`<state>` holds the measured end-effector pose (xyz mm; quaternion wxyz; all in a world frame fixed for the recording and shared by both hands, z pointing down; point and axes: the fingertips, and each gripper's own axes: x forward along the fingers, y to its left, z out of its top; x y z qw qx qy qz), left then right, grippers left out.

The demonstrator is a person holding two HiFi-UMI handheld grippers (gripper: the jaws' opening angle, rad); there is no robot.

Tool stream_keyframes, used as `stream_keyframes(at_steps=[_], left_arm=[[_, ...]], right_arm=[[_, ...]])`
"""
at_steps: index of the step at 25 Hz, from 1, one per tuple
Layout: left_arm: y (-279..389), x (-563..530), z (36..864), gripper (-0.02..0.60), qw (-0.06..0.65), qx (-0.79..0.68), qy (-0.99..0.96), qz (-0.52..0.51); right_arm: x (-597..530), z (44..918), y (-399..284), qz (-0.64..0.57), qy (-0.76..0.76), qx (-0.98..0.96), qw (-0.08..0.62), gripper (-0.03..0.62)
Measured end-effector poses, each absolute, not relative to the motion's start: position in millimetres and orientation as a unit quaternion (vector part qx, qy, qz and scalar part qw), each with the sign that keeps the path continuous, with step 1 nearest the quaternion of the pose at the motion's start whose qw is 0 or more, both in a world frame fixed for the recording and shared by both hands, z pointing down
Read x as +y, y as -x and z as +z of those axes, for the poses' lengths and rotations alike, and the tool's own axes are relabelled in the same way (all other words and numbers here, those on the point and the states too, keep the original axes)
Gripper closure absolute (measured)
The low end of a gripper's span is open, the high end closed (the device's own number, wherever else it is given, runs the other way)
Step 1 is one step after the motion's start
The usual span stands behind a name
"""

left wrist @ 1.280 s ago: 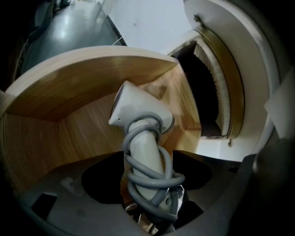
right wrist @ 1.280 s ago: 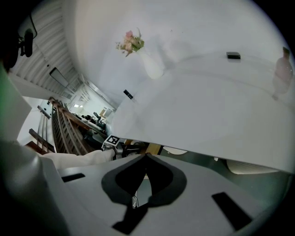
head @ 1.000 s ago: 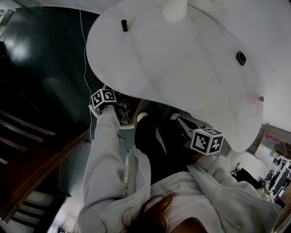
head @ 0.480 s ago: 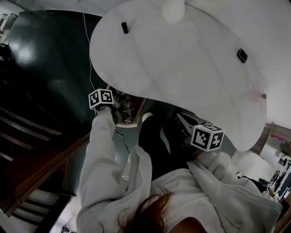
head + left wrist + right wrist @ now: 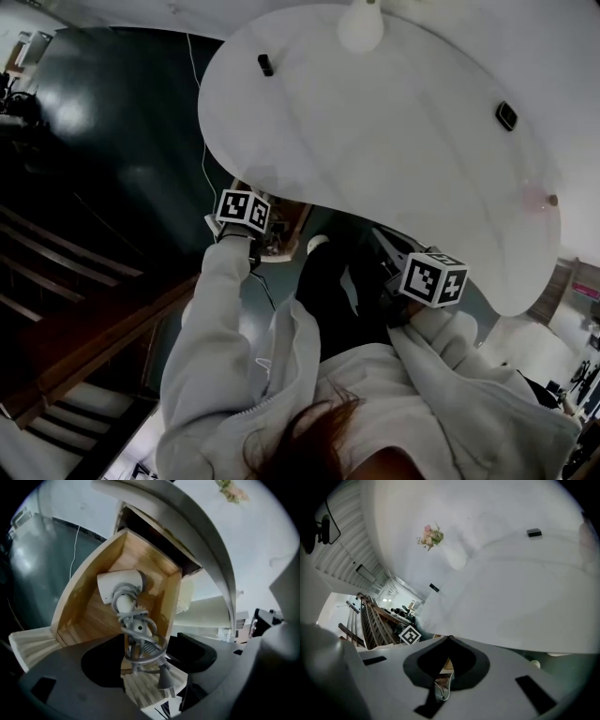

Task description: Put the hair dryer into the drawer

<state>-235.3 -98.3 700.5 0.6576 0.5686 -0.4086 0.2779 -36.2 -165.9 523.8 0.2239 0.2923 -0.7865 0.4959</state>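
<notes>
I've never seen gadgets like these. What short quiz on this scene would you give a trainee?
1. True or false: the hair dryer lies on the white table.
2. What is wound round the hair dryer's handle? A) its cord B) a towel C) tape
3. Fill in: the left gripper is shut on the hair dryer, which points into the open wooden ____.
Key: 1 false; 2 A; 3 drawer.

Beyond the right gripper (image 5: 449, 641), a white oval tabletop (image 5: 525, 588) is bearing two small black blocks (image 5: 533, 532) and a flower-filled white vase (image 5: 454, 557).
</notes>
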Motion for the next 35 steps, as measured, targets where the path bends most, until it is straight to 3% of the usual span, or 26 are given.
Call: stream_keyframes(at_steps=[6,7,11,19,25,35], left_arm=[[231.2,-81.1,719.3,0.258,0.618,-0.392,-0.554,0.396],[229.7,-80.0,721.3,0.286,0.612,-0.387,-0.557,0.406],[234.4,-86.3,724.5,0.302,0.587,-0.402,-0.573,0.407],[251.0,-123.3,739.8,0.324,0.449,-0.466,-0.621,0.443],[237.8,-114.6,750.3,0.337,0.513,-0.433,-0.604,0.429],[242.8,-122.9,771.3,0.337,0.493,-0.432,-0.609,0.447]], right_arm=[[-175.6,521.3,18.7,0.503,-0.313,-0.78,0.204,0.543],[-175.9,521.4,15.5,0.505,-0.315,-0.778,0.201,0.543],[-175.7,522.4,9.8,0.51,-0.321,-0.773,0.196,0.543],[-173.4,523.4,0.5,0.506,-0.331,-0.769,0.208,0.543],[-168.6,533.1,-3.8,0.512,-0.336,-0.758,0.226,0.543],[-157.7,543.4,2.9,0.52,-0.333,-0.749,0.24,0.543]])
